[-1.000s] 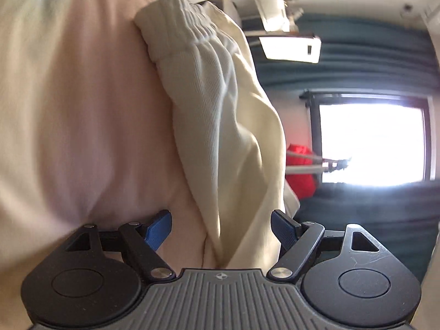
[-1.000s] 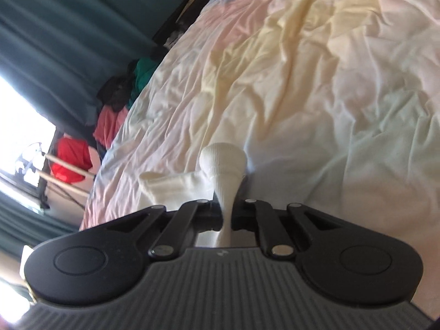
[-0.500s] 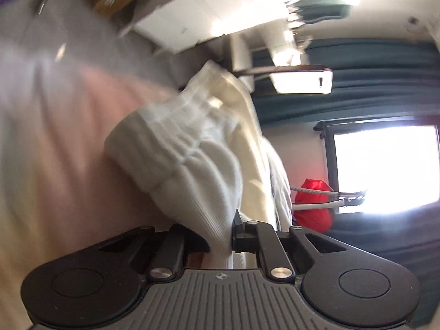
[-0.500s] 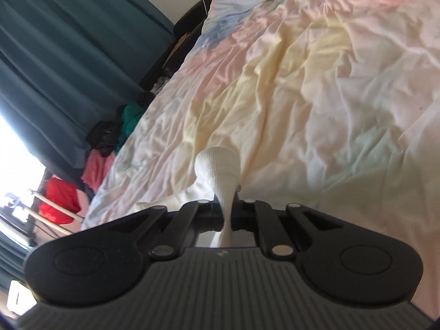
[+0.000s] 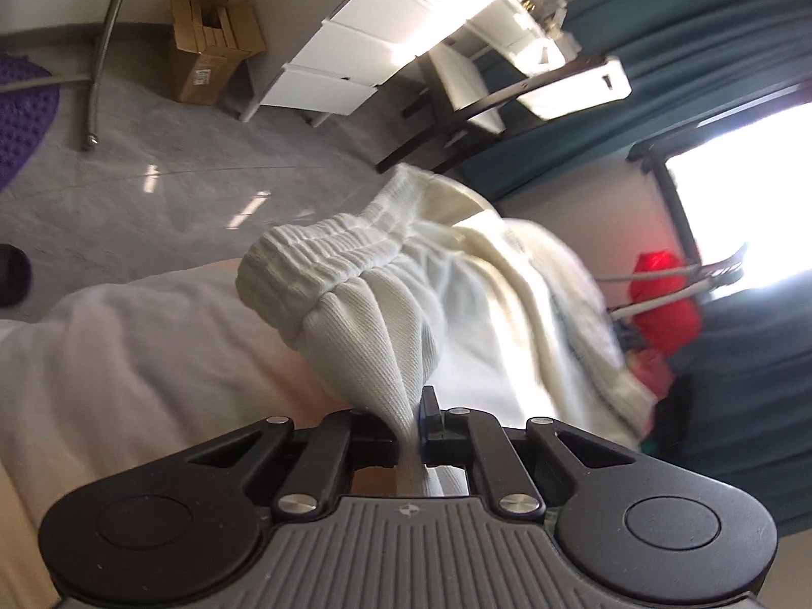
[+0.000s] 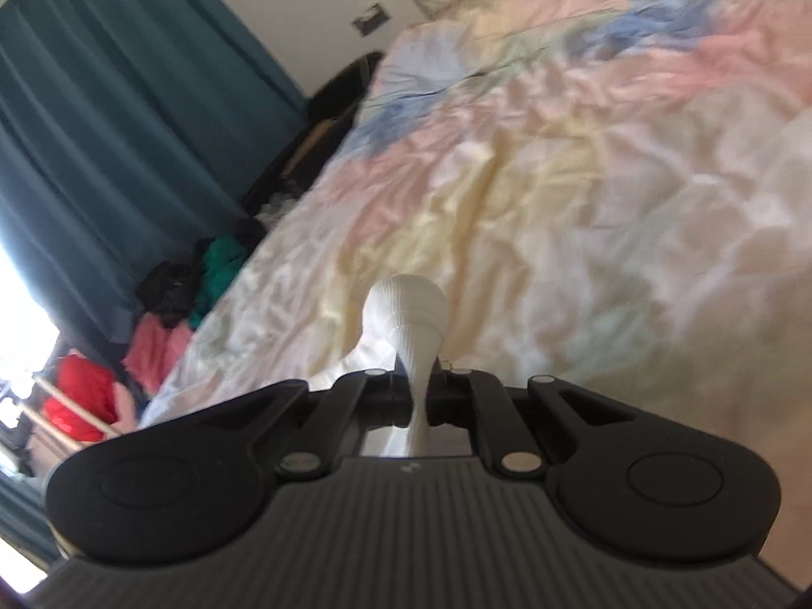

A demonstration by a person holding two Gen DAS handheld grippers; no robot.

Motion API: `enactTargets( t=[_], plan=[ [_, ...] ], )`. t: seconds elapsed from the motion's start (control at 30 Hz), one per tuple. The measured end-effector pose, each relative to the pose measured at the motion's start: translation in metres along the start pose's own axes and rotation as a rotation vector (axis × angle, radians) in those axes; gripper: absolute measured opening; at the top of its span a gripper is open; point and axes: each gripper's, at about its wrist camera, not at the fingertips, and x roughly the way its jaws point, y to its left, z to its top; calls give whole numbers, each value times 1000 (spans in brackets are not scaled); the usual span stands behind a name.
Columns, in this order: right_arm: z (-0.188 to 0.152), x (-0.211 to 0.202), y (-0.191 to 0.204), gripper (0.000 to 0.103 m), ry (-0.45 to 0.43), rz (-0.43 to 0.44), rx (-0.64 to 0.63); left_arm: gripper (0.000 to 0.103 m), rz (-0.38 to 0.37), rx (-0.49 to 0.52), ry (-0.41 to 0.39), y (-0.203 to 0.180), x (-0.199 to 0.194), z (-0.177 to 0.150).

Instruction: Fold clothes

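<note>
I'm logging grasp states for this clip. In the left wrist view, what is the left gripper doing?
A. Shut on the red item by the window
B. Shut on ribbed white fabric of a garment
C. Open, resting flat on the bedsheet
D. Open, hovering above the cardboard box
B: the left gripper has its jaws closed together with the white garment pinched between them, ribbed fabric fanning out beyond.

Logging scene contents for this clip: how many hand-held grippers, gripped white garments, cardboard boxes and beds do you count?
Hand-held grippers: 2, left, right
White garment: 1, apparently one piece
Cardboard box: 1
Bed: 1
Total: 5
</note>
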Motion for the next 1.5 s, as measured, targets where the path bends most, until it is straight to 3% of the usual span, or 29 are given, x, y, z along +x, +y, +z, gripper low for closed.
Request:
enactTargets(
  t=[0.1,0.23,0.43,0.6,0.63,0.67,0.73,0.8,0.93,1.1,1.27,1.5],
  plan=[
    [-5,6,-15,6,88,-109,23,8,58,41,-4,9,20,-8],
    [-12,12,-29,6,147,-156,54,13,118,106,-12,15,39,-17],
    [-17,7,-18,10,128,-172,-16,22,156,285,-30,-11,26,-28],
    [-14,-2,-2,11,91,-159,-83,67,173,454,-69,-34,3,-46],
    [-14,-6,3,13,67,-154,-110,71,175,487,-91,-40,-3,-51],
    [-14,-11,9,19,38,-149,-139,79,172,526,-124,-45,-11,-57],
    [-14,-22,20,61,-23,-136,-183,85,168,598,-195,-60,-24,-72],
    [-13,-39,30,77,-89,-97,-190,87,152,661,-243,-75,-31,-88],
    [-13,-72,51,77,-152,35,-257,89,82,768,-294,-109,-31,-128],
    [-37,-103,78,77,-71,222,-440,89,11,906,-312,-153,-9,-192],
    [-60,-124,93,76,24,364,-497,89,-49,1036,-267,-194,35,-256],
    [-73,-128,102,76,54,399,-479,89,-90,1298,-221,-265,124,-332]
  ],
)
